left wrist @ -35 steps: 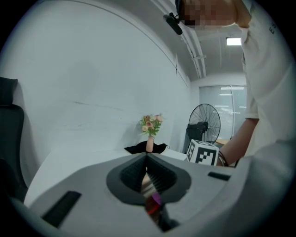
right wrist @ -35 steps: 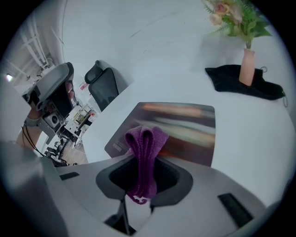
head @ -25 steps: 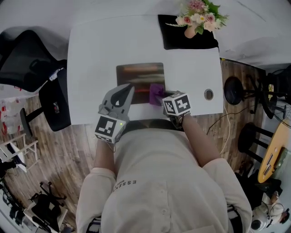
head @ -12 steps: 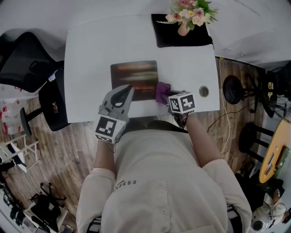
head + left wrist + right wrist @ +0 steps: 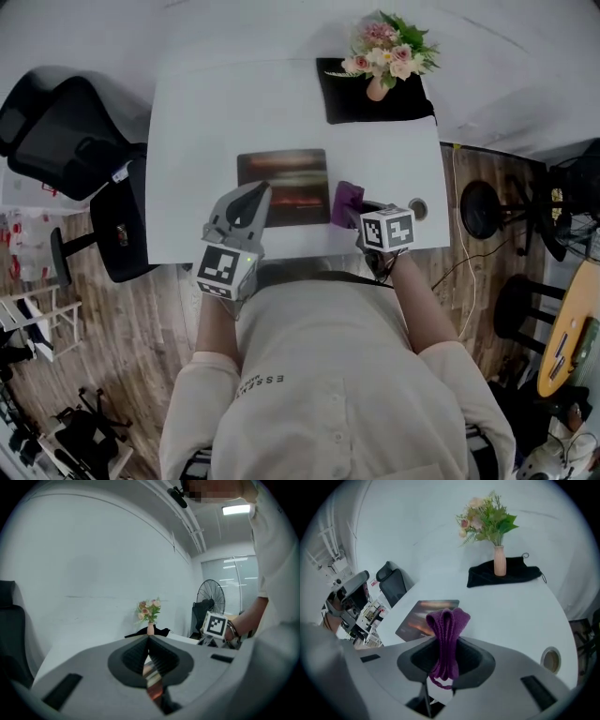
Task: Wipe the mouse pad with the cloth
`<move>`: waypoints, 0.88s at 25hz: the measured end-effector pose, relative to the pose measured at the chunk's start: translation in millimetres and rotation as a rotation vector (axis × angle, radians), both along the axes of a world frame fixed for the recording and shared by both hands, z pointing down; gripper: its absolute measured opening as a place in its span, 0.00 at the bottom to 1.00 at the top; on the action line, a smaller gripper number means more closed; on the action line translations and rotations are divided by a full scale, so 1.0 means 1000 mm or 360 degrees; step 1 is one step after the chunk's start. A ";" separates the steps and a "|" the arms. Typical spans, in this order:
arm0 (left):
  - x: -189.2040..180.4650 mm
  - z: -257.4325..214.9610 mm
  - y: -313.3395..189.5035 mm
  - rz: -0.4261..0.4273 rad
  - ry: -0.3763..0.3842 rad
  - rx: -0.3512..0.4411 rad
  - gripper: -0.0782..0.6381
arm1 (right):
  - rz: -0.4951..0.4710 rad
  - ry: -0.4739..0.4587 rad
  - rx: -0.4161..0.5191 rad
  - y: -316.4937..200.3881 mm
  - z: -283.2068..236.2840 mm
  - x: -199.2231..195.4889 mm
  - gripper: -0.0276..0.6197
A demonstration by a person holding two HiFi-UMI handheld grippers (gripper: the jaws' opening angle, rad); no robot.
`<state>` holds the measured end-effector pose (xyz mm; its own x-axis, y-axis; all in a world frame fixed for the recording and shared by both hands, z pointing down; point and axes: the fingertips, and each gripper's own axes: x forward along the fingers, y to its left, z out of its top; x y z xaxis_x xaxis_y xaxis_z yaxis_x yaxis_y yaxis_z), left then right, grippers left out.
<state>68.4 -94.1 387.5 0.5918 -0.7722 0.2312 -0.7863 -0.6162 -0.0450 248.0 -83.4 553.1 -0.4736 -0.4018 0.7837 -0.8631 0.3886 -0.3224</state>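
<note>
Head view, from the left: an office chair (image 5: 56, 141) stands off the white desk (image 5: 206, 112). The left gripper (image 5: 251, 195) hangs over the near-left corner of the mouse pad (image 5: 291, 173). In the left gripper view its jaws are pressed together with nothing between them, and only a strip of the pad shows through the slit below. The pad lies flat in the middle of the desk.

Just beside the pad's right edge is the purple cloth (image 5: 347, 203), folded into a narrow bunch and pinched in the right gripper (image 5: 356, 212). The right gripper view shows the jaws clamped on the cloth (image 5: 446, 630), its loop sticking up past the tips. The pad (image 5: 419, 618) is ahead and to the left. Whether the cloth touches the desk I cannot tell. Further right is a round cable hole (image 5: 417, 208).

The step in hand looks like wiping, with the cloth off the pad at its right edge. Next the right gripper should press the cloth onto the pad and draw it leftward.
</note>
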 end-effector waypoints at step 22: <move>-0.049 -0.089 -0.043 -0.0160 -0.0109 0.0212 0.11 | -0.0062 -0.0296 0.1273 -0.085 -0.240 -0.054 0.20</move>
